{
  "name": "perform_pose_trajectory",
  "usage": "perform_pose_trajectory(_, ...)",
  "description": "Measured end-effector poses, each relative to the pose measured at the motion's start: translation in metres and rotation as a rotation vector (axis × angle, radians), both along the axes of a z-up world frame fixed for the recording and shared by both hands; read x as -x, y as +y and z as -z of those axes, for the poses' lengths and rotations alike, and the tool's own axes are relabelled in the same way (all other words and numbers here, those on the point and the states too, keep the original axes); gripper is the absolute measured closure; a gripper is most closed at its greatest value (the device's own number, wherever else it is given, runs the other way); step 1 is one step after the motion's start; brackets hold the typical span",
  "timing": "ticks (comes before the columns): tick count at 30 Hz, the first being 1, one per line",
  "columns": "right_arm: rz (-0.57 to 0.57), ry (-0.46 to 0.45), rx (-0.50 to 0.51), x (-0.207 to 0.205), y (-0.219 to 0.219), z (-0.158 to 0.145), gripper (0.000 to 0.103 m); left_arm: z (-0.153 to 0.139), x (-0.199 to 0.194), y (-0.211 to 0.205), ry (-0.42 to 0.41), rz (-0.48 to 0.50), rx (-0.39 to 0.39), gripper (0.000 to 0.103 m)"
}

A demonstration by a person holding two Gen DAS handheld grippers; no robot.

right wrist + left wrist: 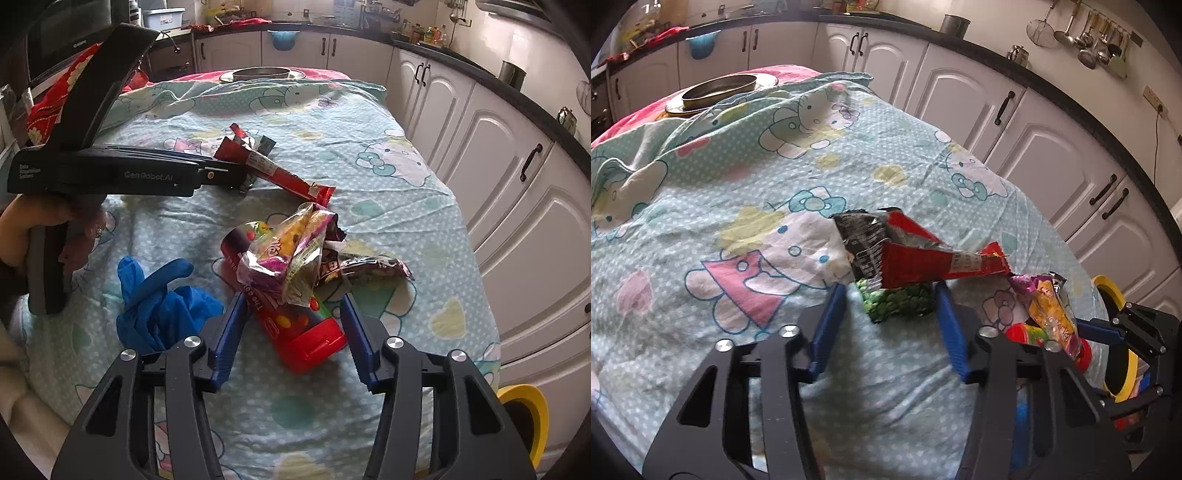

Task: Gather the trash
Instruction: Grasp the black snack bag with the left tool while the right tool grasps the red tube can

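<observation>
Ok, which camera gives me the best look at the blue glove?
The right wrist view. The blue glove lies crumpled in plain sight on the cloth, just left of the open right tongs. In the left wrist view I can't make it out; the left tongs frame a green wrapper instead.

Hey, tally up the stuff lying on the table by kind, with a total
Snack wrappers: 4: red, green, pink-yellow, dark brown
Red candy tubes: 1
Blue gloves: 1
Metal bowls: 1
Total: 7
</observation>
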State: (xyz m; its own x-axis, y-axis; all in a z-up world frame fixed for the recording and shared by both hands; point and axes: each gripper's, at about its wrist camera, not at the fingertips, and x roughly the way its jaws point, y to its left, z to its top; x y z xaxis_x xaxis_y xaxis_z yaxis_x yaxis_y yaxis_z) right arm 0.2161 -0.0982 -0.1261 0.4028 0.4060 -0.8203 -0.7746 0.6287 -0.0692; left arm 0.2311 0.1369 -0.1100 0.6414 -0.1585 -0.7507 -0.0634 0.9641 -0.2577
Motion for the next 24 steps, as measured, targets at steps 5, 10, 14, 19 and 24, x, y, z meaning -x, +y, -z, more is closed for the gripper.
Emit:
perform_pose_trajectory(5, -0.005, 0.008, 0.011, 0.005, -0.003, -0.001, 0.061, 0.001, 0.002, 0.012, 0.003, 0.003, 0.058, 0.076)
perform_pose_trajectory(10, 0.004, 0.054, -0.003, 0.009, -0.008, -0.004, 0.065, 0.001, 0.014, 0.017, 0.003, 0.011, 0.096, 0.078)
perform_pose_trajectory(14, -0.003, 0.082, -0.016, 0.02, -0.011, -0.006, 0.066, 0.001, 0.03, 0.021, -0.002, 0.006, 0.119, 0.078)
perform_pose_trajectory(19, -0.036, 0.039, 0.031, 0.039, -0.008, -0.004, 0.066, 0.001, 0.057, 0.025, -0.002, -0.006, 0.101, 0.078)
perform_pose_trajectory(24, -0.019, 0.015, 0.039, 0.041, -0.005, -0.001, 0.064, 0.0, 0.083, 0.037, -0.007, -0.044, 0.106, 0.078)
